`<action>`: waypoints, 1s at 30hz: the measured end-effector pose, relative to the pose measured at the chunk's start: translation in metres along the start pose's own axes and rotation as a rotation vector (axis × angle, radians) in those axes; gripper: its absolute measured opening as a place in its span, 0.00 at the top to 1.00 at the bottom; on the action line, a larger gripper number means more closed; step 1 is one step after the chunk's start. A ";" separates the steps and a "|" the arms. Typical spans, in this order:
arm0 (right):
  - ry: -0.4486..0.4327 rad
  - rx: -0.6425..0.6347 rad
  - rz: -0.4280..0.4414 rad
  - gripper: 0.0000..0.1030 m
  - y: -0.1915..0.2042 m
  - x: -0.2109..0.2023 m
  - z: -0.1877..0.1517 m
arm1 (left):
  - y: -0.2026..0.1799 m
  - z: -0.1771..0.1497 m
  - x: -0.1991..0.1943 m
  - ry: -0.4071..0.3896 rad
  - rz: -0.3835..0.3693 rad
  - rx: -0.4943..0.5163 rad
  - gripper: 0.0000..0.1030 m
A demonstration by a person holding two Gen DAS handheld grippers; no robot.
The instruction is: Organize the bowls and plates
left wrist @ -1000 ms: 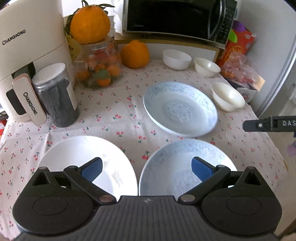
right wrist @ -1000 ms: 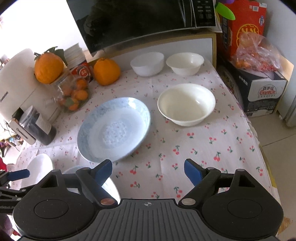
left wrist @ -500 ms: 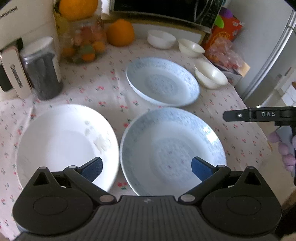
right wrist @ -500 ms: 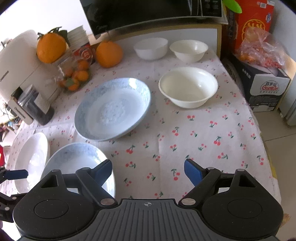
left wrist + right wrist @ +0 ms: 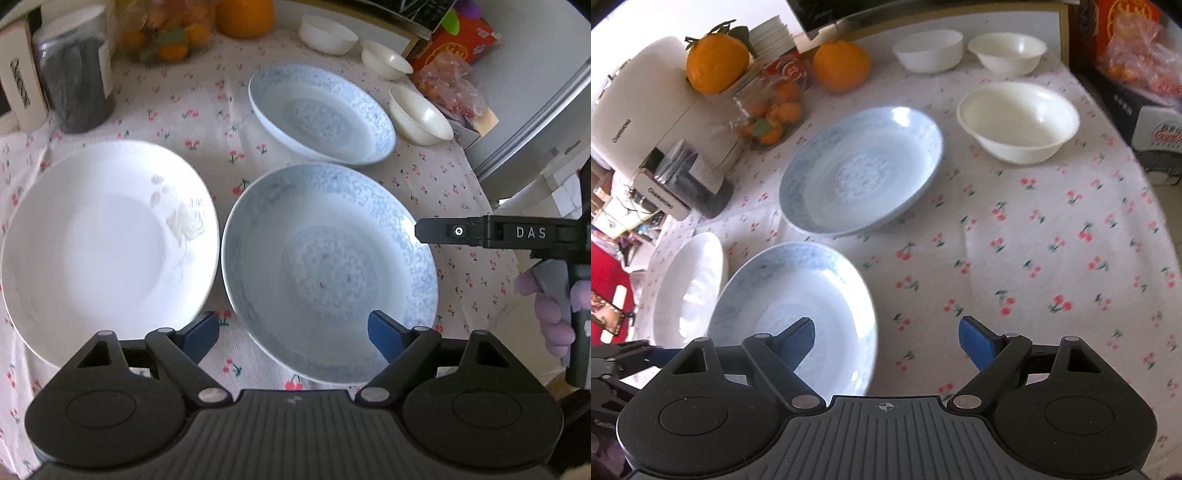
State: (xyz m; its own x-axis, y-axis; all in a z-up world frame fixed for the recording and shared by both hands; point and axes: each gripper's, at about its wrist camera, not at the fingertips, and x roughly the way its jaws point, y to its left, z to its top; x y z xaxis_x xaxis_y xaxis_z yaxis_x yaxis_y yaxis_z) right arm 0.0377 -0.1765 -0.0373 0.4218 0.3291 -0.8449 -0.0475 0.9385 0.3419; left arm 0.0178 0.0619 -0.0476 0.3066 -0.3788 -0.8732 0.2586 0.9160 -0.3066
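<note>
Two grippers hang above the table. Left gripper (image 5: 293,334), jaws closing on nothing, has the near blue plate (image 5: 328,269) directly ahead; right gripper (image 5: 886,339), spread, has it toward its left.

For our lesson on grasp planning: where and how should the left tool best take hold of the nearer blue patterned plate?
Probably by the near rim of the nearer blue plate, coming from the table's front edge. The plate lies flat and shallow, so only its raised rim offers a pinch. The left tool, jaws closing, already straddles that edge without touching it.
</note>
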 end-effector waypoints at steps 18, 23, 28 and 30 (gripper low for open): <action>0.049 -0.043 0.061 0.45 0.021 0.020 -0.012 | 0.025 -0.010 0.007 0.028 -0.054 -0.112 0.65; 0.046 -0.067 0.034 0.64 0.022 0.023 -0.016 | 0.027 -0.012 0.008 0.024 -0.056 -0.107 0.78; 0.038 -0.056 0.010 0.81 0.015 0.023 -0.015 | 0.022 -0.012 0.009 0.021 -0.042 -0.083 0.82; 0.036 -0.055 0.004 0.85 0.012 0.023 -0.015 | 0.019 -0.012 0.008 0.015 -0.024 -0.056 0.81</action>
State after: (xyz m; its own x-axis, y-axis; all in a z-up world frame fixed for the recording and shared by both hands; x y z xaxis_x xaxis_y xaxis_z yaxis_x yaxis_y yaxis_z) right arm 0.0334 -0.1561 -0.0583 0.3887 0.3355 -0.8581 -0.0990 0.9412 0.3231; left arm 0.0138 0.0775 -0.0649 0.2872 -0.3987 -0.8710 0.2139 0.9130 -0.3474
